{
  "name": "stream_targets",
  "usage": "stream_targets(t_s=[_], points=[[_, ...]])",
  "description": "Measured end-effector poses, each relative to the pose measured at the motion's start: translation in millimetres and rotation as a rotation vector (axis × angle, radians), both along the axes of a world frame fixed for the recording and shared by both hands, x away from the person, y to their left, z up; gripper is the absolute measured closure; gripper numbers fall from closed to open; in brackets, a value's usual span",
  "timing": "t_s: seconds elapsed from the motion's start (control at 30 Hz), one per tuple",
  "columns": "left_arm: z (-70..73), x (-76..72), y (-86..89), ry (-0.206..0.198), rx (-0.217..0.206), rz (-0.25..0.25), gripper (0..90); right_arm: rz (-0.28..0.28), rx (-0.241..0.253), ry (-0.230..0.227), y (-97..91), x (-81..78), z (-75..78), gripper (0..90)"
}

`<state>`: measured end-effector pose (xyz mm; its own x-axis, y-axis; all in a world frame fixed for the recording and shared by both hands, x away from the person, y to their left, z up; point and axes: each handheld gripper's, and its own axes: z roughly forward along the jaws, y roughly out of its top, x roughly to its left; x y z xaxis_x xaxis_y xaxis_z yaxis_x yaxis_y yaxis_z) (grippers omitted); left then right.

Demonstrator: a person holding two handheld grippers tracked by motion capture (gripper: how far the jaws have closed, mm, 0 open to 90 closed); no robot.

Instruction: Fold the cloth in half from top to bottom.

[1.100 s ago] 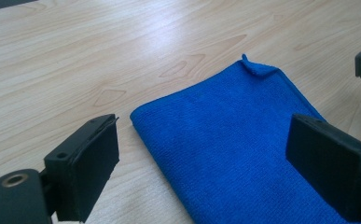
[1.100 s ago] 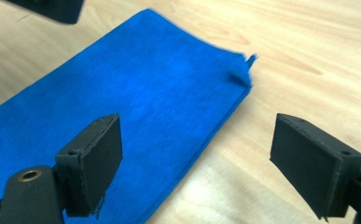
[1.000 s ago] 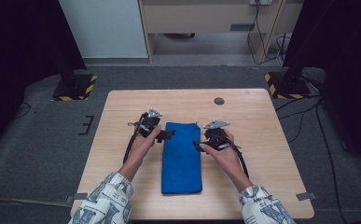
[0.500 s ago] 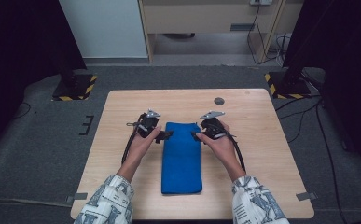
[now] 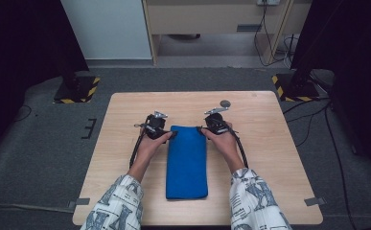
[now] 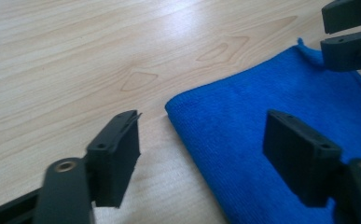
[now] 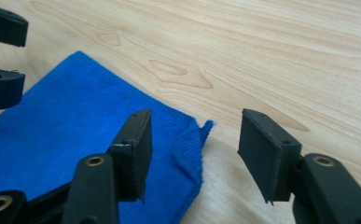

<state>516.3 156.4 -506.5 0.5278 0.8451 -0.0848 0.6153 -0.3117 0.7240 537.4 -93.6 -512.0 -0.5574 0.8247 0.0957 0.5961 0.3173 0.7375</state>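
My left hand-held gripper (image 6: 201, 154) and right hand-held gripper (image 7: 194, 154), jaws just closing yet still spread, straddle the folded blue microfibre cloth's (image 5: 187, 160) far corners on the wooden desk (image 5: 269, 143).

High view: the small dark round object (image 5: 225, 103) near the table's far edge is too small to identify. The left gripper (image 5: 169, 135) and right gripper (image 5: 201, 129) sit at the far corners of the blue cloth (image 5: 187, 160); whether the tips touch the fabric cannot be told at this size. Both sleeves are cut off by the bottom edge. Left gripper view: the cloth (image 6: 281, 116) runs out of frame at right and bottom. Right gripper view: the cloth (image 7: 71, 126) is cut off at the left and bottom edges.
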Motion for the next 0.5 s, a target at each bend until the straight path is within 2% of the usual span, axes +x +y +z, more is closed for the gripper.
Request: stream_targets(t_s=[0.1,0.33,0.43,0.5], points=[[-4.5,3.2,0.9,-0.003,0.009,0.005,32.4,-0.01,0.027,0.022,0.5,5.9,-7.0,47.1],[-17.8,10.7,5.8,0.014,-0.003,0.011,37.4,-0.011,0.013,0.042,11.3,14.8,-18.4,50.9],[-21.6,12.1,5.3,0.009,0.019,0.006,41.9,-0.017,0.018,0.036,15.3,14.8,-19.8,56.0],[-23.4,12.3,3.9,0.0,0.021,-0.004,46.7,-0.011,0.014,0.031,16.5,14.1,-20.0,63.0]])
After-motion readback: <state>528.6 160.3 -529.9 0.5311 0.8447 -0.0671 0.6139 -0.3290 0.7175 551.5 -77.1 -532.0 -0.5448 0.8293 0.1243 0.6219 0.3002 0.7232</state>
